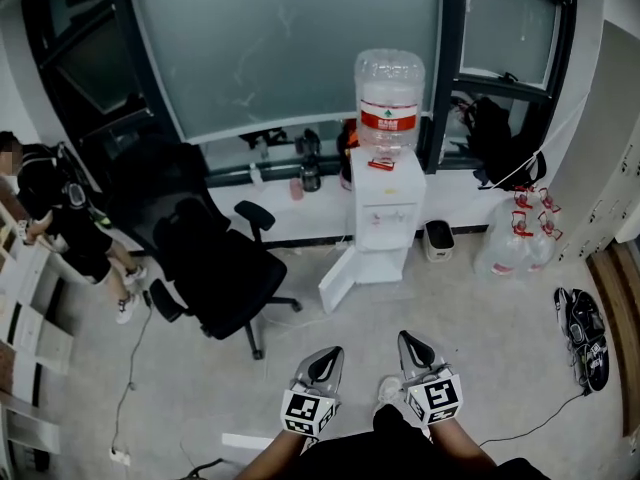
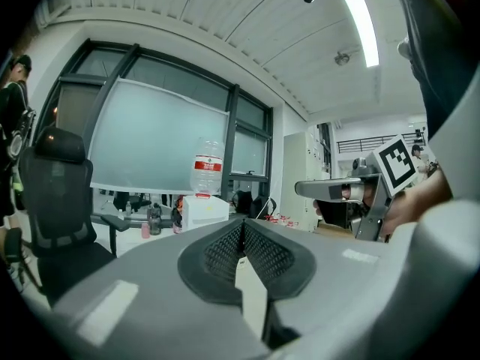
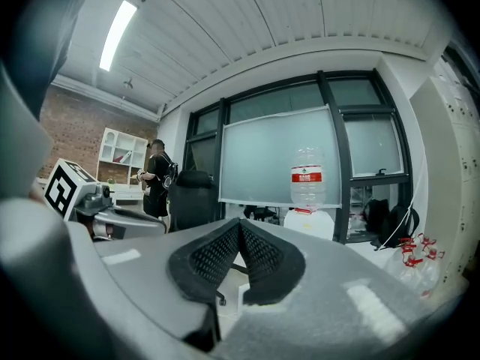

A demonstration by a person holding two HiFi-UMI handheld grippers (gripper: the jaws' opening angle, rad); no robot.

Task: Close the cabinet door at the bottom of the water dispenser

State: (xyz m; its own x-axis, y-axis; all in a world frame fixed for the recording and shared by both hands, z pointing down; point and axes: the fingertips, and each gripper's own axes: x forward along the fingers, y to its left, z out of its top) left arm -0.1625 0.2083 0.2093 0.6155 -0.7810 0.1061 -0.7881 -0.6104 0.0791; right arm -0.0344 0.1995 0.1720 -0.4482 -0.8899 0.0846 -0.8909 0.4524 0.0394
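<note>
Well, our left hand-held gripper (image 1: pixel 326 356) and right hand-held gripper (image 1: pixel 413 343) were closed, empty, well apart from the water dispenser (image 1: pixel 388 200). Its cabinet door (image 1: pixel 337 278) stood open at its base; we judged it light, stiff, hinged, best pushed near its free edge.

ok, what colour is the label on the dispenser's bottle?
Red label on the clear bottle; the head view shows it best.

Glossy clear plastic bottle (image 1: pixel 389 83); matt white dispenser (image 1: pixel 385 203) (smooth panels).
</note>
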